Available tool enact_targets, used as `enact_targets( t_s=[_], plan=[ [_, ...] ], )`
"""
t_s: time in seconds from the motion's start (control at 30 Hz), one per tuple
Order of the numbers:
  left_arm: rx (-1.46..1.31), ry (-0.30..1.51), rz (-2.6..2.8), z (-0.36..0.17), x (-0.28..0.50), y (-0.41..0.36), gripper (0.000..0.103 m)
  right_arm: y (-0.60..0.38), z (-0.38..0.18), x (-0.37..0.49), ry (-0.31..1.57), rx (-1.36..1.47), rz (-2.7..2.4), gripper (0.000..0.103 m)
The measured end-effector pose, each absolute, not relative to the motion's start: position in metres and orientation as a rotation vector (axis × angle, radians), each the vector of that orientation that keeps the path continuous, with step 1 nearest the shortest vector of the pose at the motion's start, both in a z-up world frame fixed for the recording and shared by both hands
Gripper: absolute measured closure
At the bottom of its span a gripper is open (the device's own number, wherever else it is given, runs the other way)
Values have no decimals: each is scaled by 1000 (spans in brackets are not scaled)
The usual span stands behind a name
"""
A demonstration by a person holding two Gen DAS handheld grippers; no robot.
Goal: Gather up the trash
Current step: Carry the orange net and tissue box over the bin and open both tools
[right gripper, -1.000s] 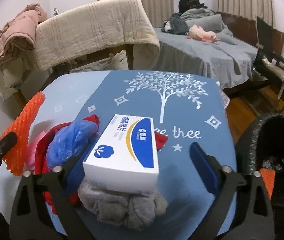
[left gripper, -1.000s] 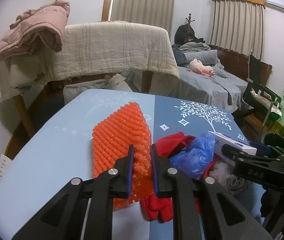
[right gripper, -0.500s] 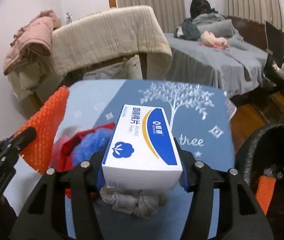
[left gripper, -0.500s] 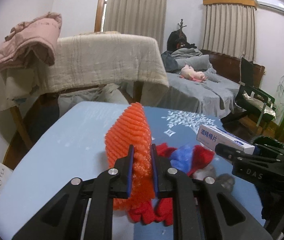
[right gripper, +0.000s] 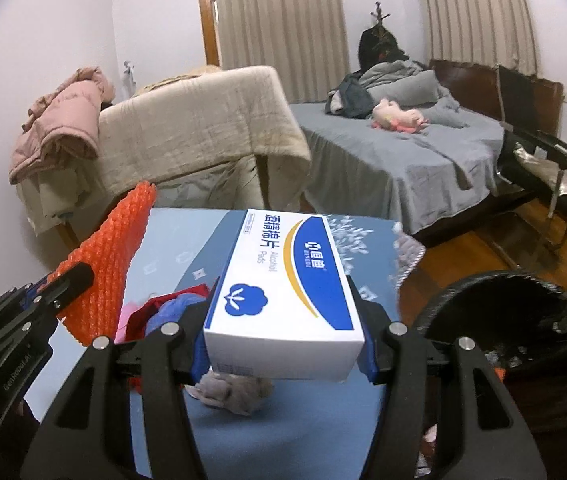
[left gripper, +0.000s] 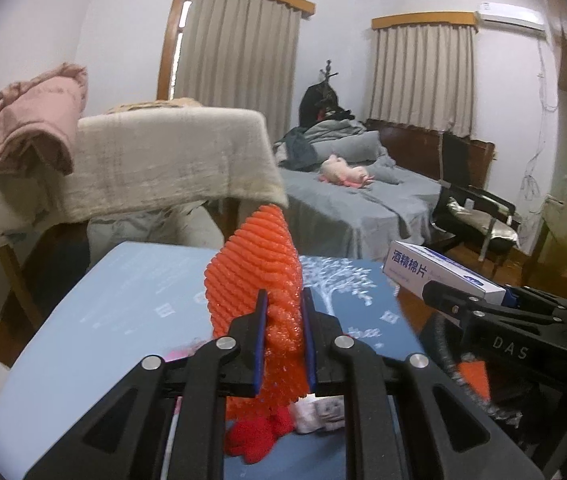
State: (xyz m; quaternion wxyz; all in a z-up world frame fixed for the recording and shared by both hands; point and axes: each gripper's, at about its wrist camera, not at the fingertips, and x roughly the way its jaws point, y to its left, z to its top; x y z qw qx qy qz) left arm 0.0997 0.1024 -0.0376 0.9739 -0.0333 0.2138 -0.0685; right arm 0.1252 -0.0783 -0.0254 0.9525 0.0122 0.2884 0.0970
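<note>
Waiting at the right of the blue table (right gripper: 171, 240), the black trash bin (right gripper: 515, 312) stands wide so things can drop in. The right gripper (right gripper: 283, 354) squeezes the white box (right gripper: 283, 280), lifted clear of the pile. The left gripper (left gripper: 283, 340) pinches the orange foam net (left gripper: 259, 264), held upright above the red cloth (left gripper: 251, 438).
</note>
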Motion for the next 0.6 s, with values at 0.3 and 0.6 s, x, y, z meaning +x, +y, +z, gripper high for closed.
enact_targets(
  t_s=[0.3,0.6],
  plan=[
    [-39,414,-245,-25,100,50,87,-136,-14,105,549,43,100,49],
    [-6,414,-376,-21,106,-15,87,-201,-10,84,529,60,-27,49]
  ],
)
